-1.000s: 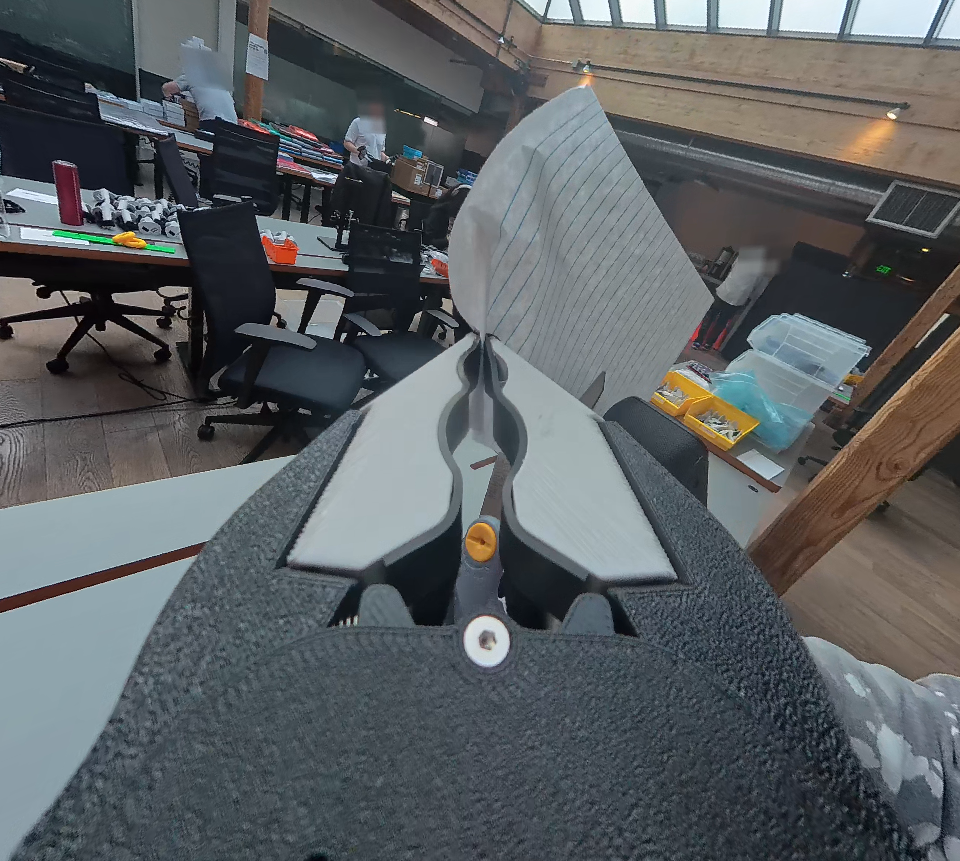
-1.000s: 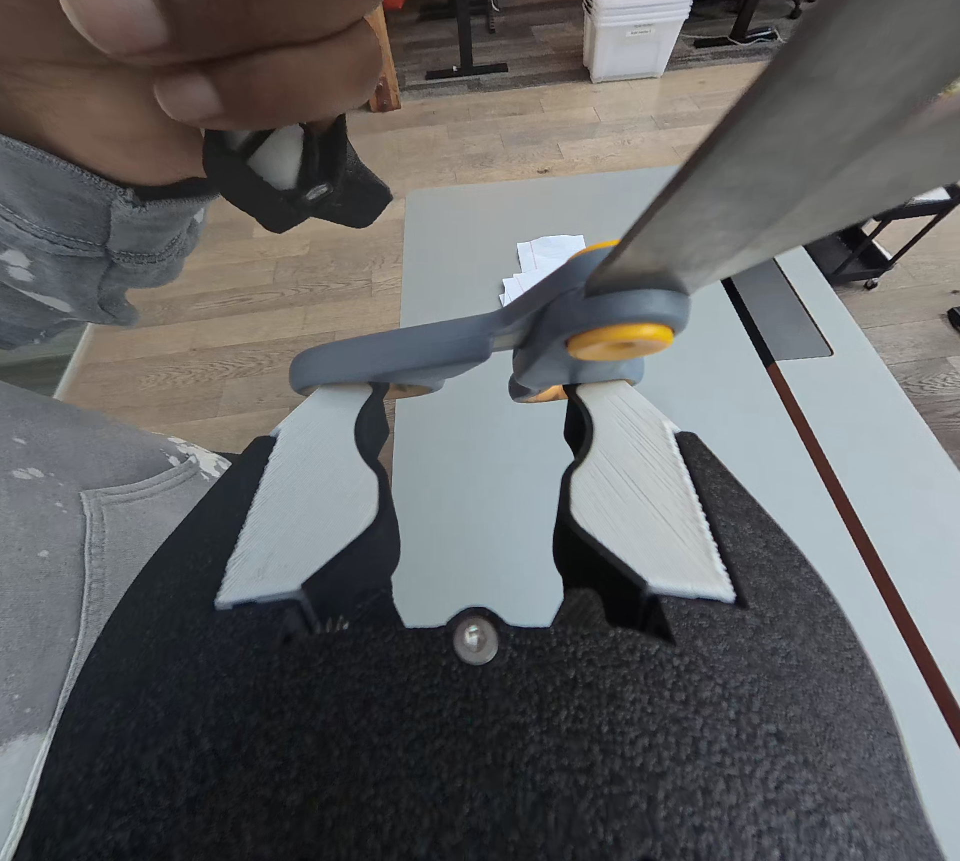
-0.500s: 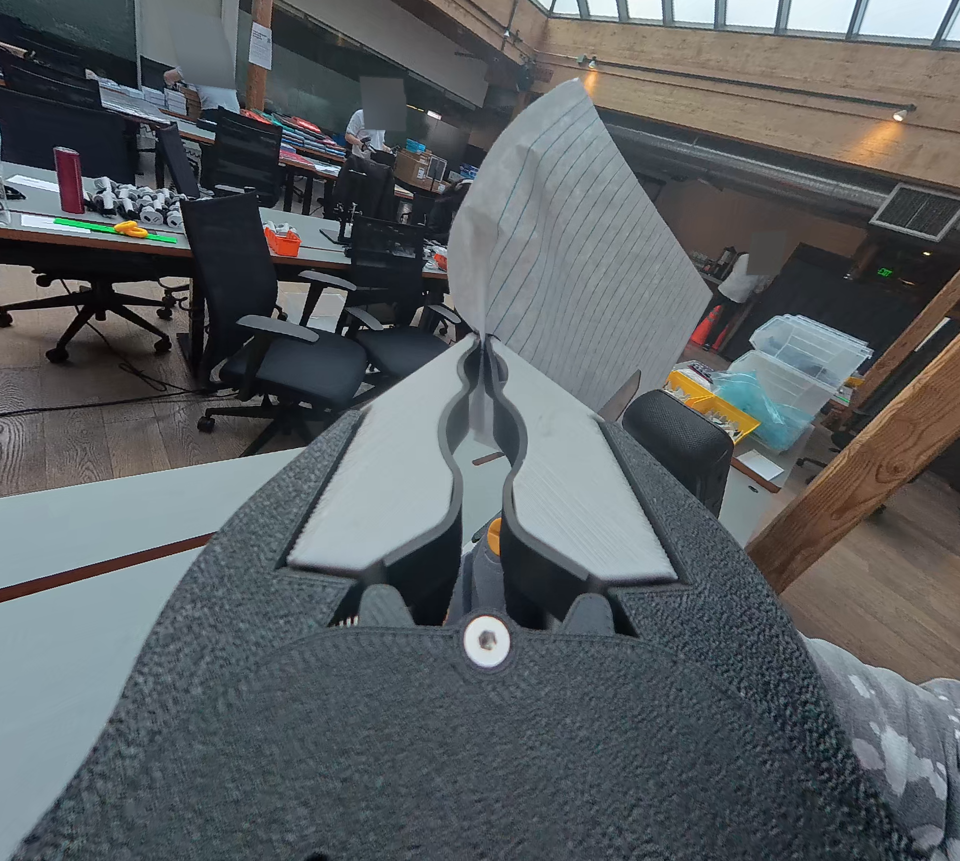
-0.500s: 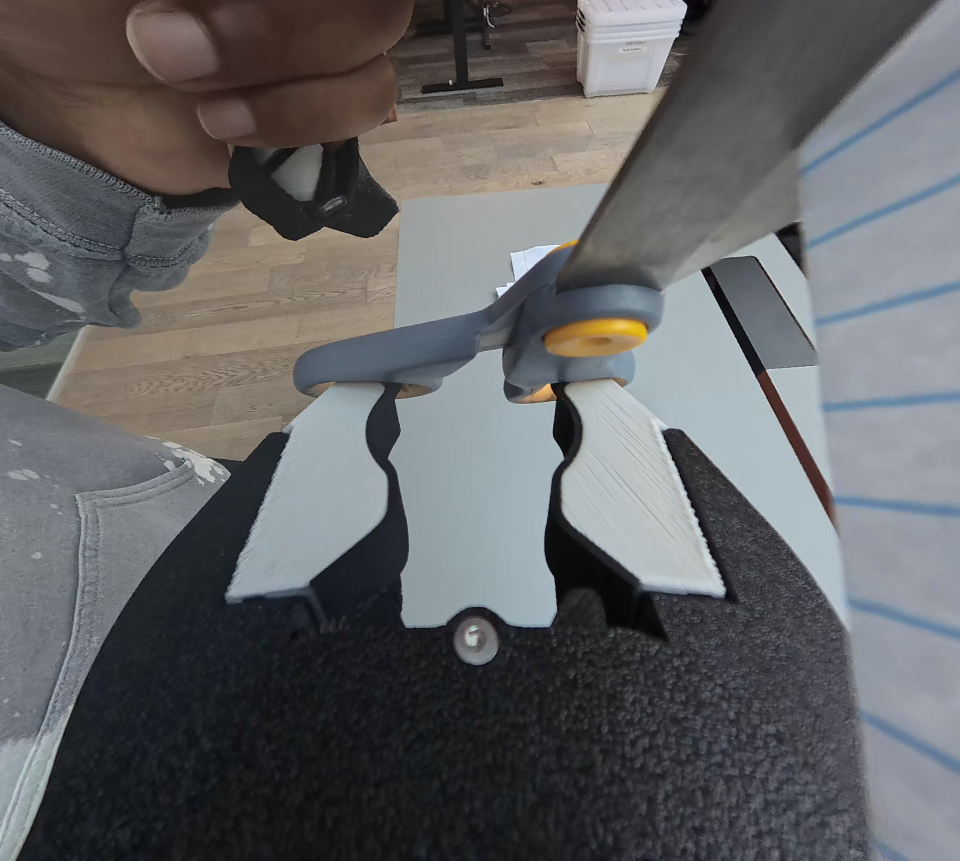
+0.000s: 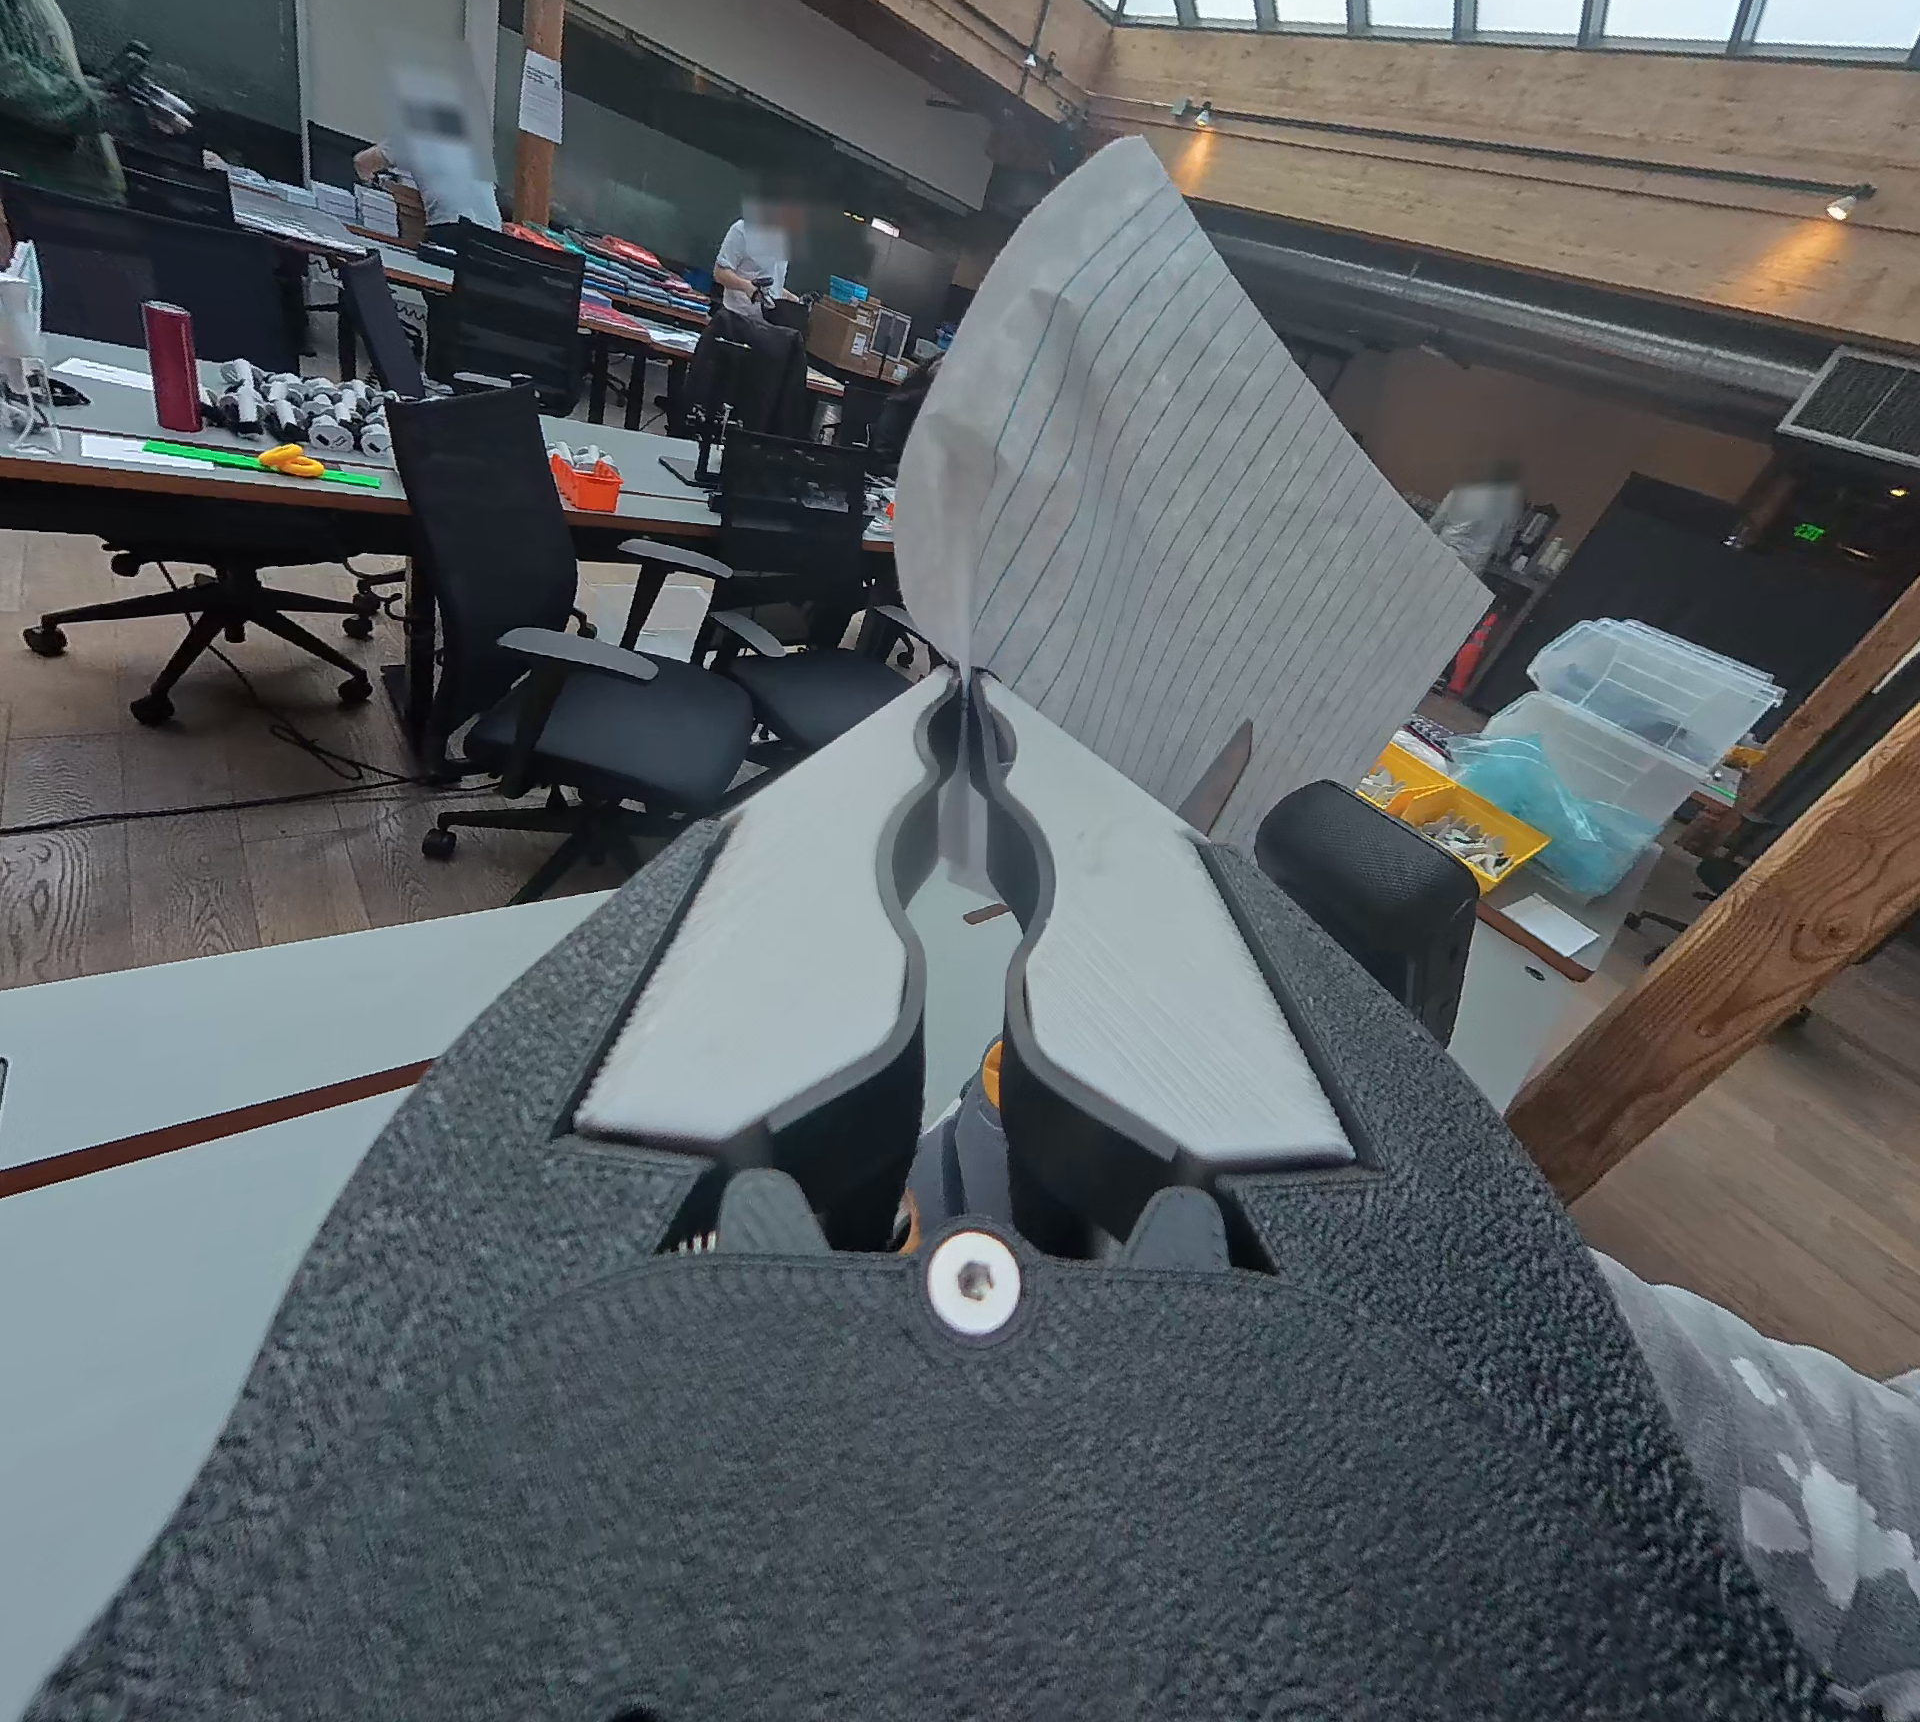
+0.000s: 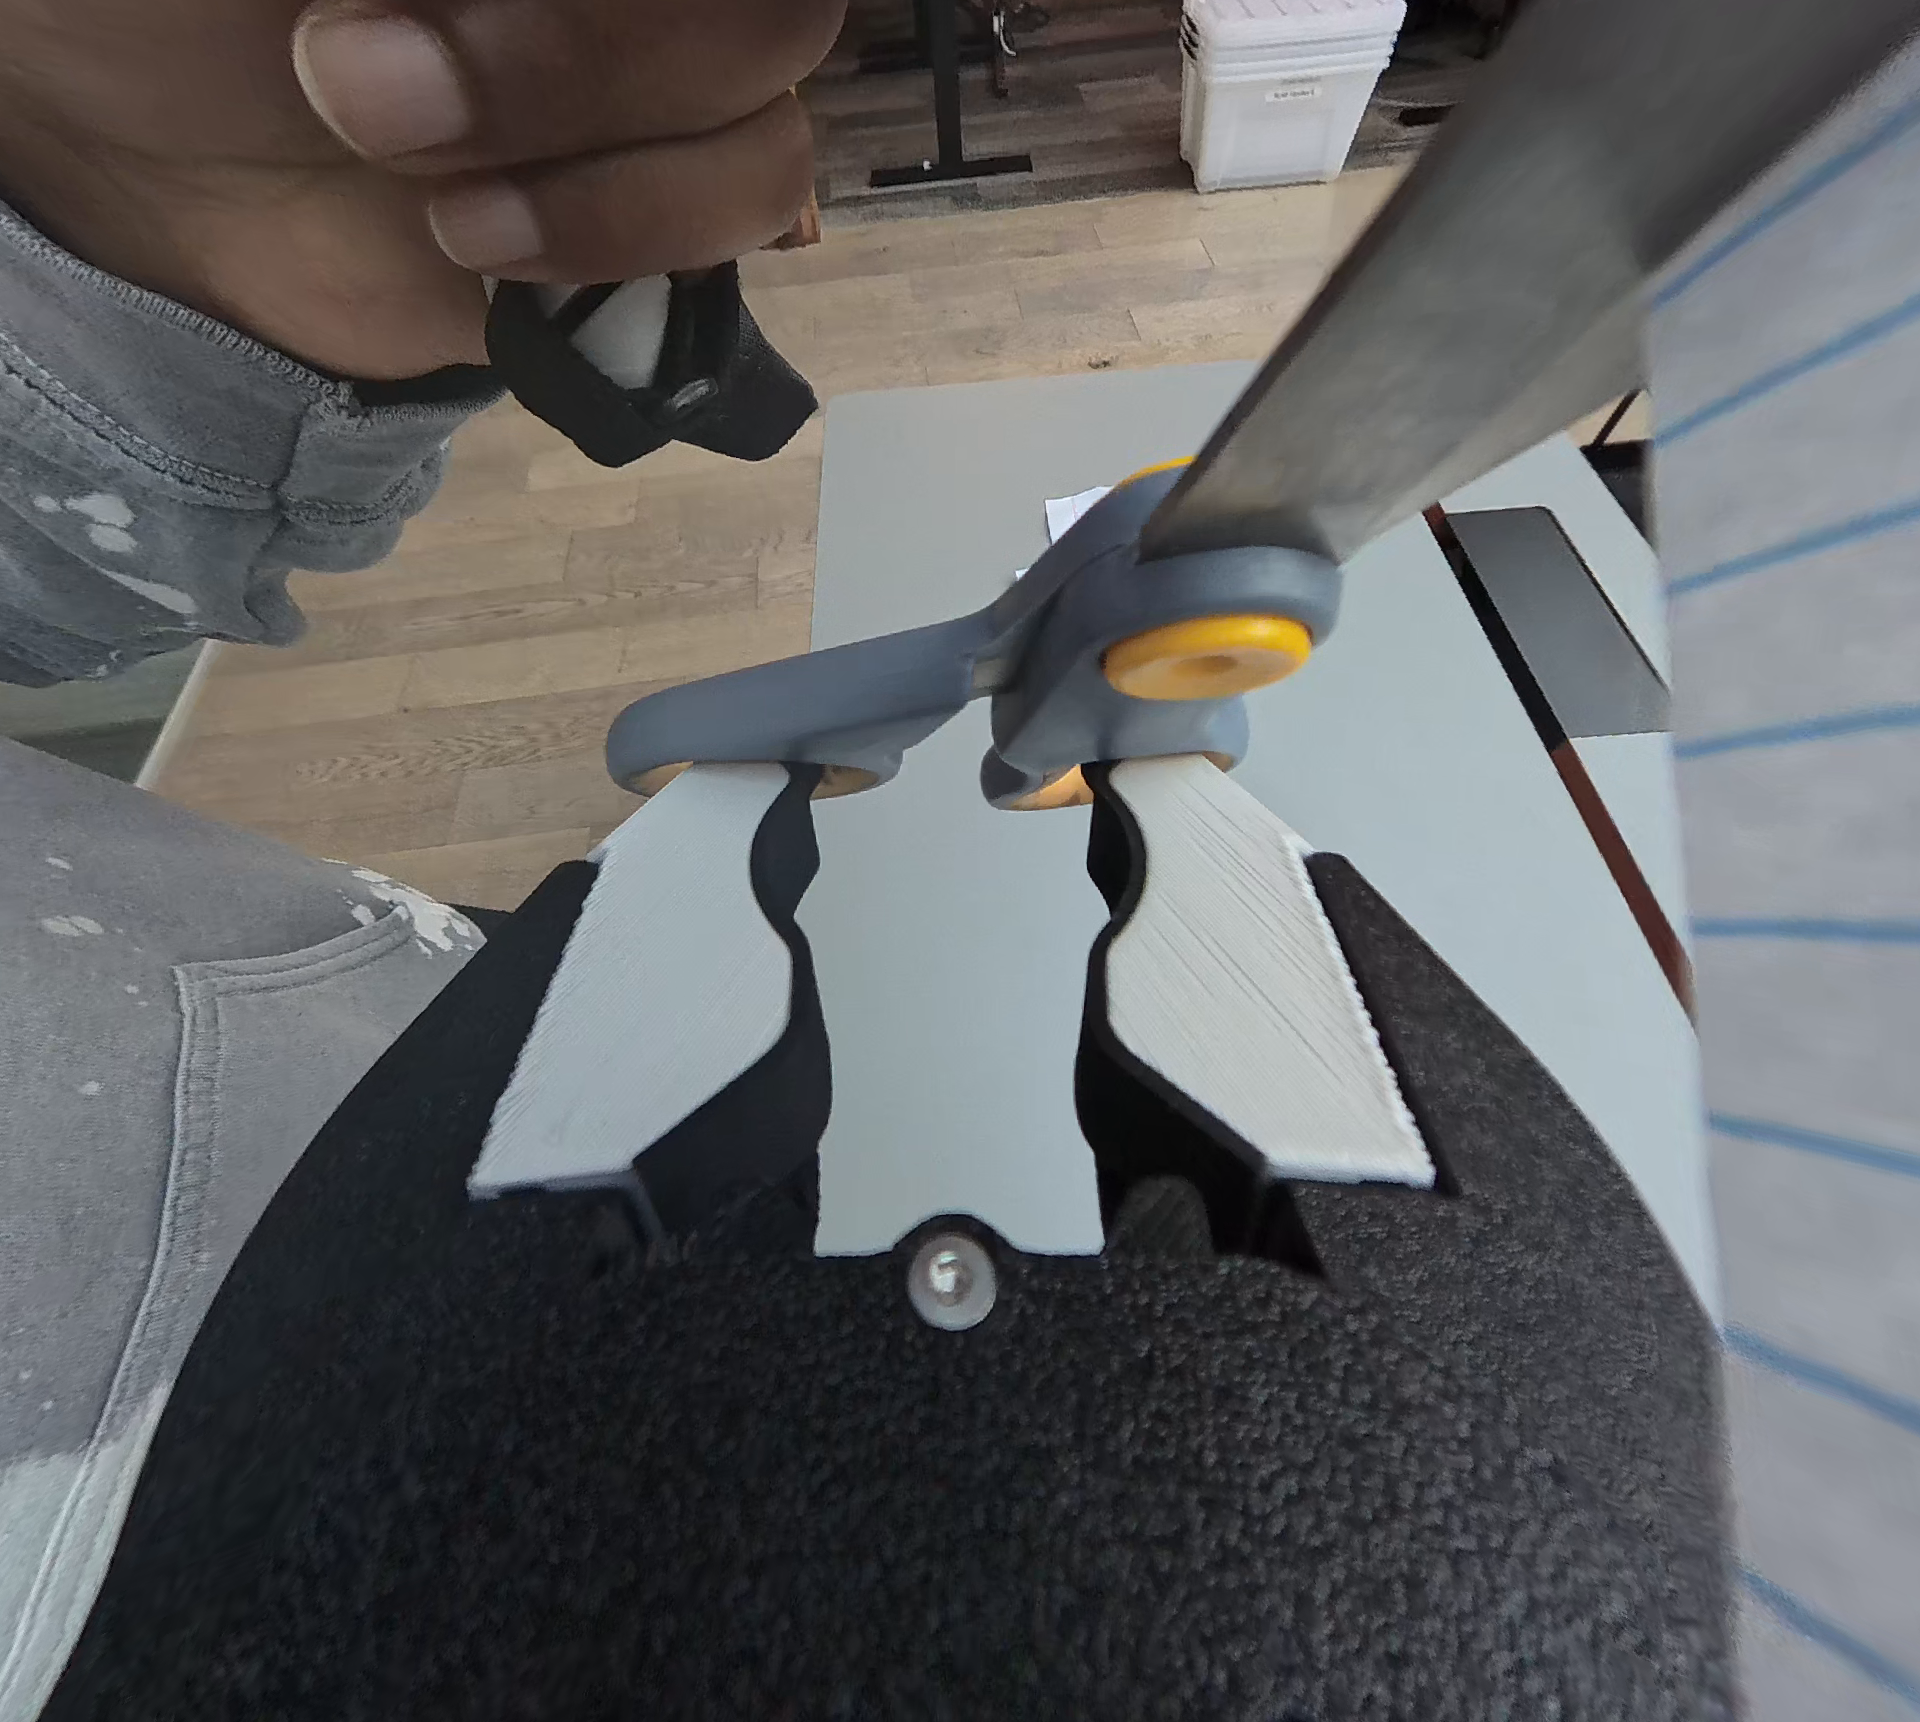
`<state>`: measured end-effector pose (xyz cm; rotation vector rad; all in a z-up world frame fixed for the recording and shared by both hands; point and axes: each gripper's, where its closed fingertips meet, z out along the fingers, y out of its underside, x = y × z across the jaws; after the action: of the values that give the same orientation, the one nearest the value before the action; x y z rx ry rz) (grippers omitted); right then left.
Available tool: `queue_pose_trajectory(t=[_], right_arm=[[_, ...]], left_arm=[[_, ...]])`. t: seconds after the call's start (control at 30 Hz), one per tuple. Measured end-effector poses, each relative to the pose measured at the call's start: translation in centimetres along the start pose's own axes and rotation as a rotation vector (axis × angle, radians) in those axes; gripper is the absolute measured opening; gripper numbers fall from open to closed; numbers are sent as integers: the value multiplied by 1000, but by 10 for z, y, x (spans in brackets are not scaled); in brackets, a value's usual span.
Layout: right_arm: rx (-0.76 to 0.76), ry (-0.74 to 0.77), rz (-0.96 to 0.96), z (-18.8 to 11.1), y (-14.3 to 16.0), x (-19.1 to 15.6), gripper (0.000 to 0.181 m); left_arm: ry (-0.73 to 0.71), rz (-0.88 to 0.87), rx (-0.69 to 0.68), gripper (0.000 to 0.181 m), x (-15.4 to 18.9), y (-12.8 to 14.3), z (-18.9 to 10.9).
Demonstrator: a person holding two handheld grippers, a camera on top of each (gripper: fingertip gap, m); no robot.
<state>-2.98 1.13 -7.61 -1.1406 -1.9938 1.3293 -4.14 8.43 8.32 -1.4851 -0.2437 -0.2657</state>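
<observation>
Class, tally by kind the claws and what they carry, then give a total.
Claws: 2, left claw and right claw
Paper: 1
Scissors: 1
Total: 4

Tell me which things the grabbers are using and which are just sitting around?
In use:
left gripper, shut on the lined paper
right gripper, fingers in the handles of the scissors

Sitting around:
paper scraps
white bin
office chair
red bottle
</observation>
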Motion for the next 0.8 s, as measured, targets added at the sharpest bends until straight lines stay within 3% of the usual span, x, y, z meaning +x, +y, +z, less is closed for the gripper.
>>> queue_pose_trajectory(t=[0.33, 0.63, 0.8], right_arm=[[37, 23, -10, -2, -1, -1, 28], [100, 51, -48, -9, -12, -3, 30], [127, 57, -61, -11, -18, -5, 40]], left_arm=[[1, -8, 5, 0, 1, 0, -2], [27, -1, 6, 0, 10, -3, -4], [42, 18, 1, 0, 17, -4, -5]])
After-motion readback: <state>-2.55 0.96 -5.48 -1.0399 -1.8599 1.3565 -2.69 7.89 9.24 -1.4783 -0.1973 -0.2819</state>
